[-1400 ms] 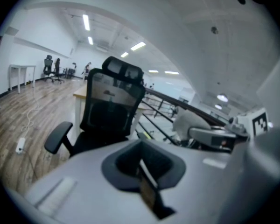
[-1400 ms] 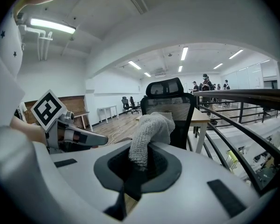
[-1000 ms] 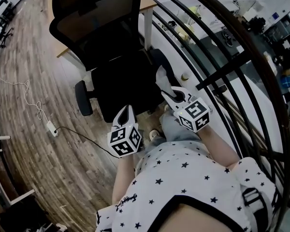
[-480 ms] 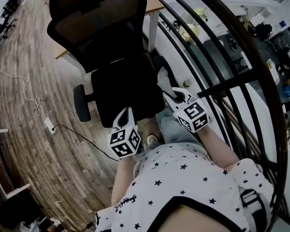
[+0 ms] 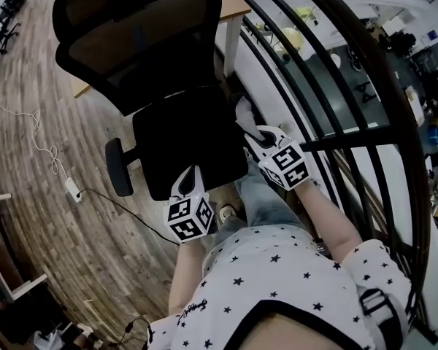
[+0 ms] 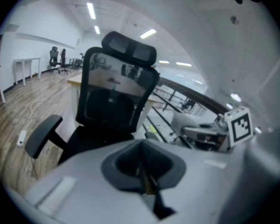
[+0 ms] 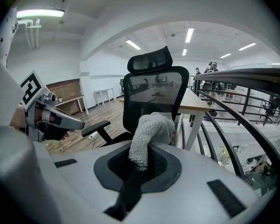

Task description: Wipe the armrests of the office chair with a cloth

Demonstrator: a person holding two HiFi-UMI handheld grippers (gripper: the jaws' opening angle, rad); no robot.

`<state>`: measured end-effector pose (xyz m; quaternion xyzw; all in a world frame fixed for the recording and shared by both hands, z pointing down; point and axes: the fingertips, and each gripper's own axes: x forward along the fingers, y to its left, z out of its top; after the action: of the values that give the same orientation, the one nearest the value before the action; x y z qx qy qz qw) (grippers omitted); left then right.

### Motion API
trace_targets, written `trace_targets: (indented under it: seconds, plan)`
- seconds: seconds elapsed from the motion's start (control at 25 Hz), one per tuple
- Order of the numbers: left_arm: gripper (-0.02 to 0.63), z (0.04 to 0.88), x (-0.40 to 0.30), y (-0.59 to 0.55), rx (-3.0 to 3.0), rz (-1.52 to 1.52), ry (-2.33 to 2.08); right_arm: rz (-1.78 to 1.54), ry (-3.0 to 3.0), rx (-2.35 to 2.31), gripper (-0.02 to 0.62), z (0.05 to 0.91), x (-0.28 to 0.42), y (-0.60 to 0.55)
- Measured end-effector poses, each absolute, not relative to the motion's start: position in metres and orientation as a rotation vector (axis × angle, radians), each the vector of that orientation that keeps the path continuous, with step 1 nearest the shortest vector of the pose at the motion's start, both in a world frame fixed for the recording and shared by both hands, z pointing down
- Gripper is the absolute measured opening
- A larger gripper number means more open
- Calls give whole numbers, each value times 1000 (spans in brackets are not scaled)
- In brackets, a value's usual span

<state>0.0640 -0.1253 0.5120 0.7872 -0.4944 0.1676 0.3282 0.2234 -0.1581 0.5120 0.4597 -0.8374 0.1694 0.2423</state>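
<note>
So, my right gripper [image 5: 251, 133] is clenched on the cloth [image 5: 243, 113] at the office chair's [image 5: 190, 137] armrest on my right; I can't confirm contact. My left gripper [image 5: 191, 175], closed and empty, hovers before the seat. The opposite armrest [image 5: 115, 168] probably remains to wipe.

Holding left gripper [image 5: 192, 172] at 7 o'clock, jaws pressed together, aimed at 12. Clamping cloth [image 7: 151, 127] in right gripper [image 5: 252, 138] at 3 o'clock, aimed at 11. Reaching forward with both forearms [image 5: 328, 221].
</note>
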Motion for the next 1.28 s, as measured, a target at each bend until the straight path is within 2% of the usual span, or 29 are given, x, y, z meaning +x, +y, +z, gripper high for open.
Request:
trace_targets:
  seconds: [0.56, 1.28]
  plan:
    - [5, 539, 97, -159, 2039, 486, -1257, 450, -2146, 1147, 28, 591, 271, -225]
    - [5, 574, 117, -184, 1991, 564, -1199, 320, -1946, 921, 27, 680, 284, -290]
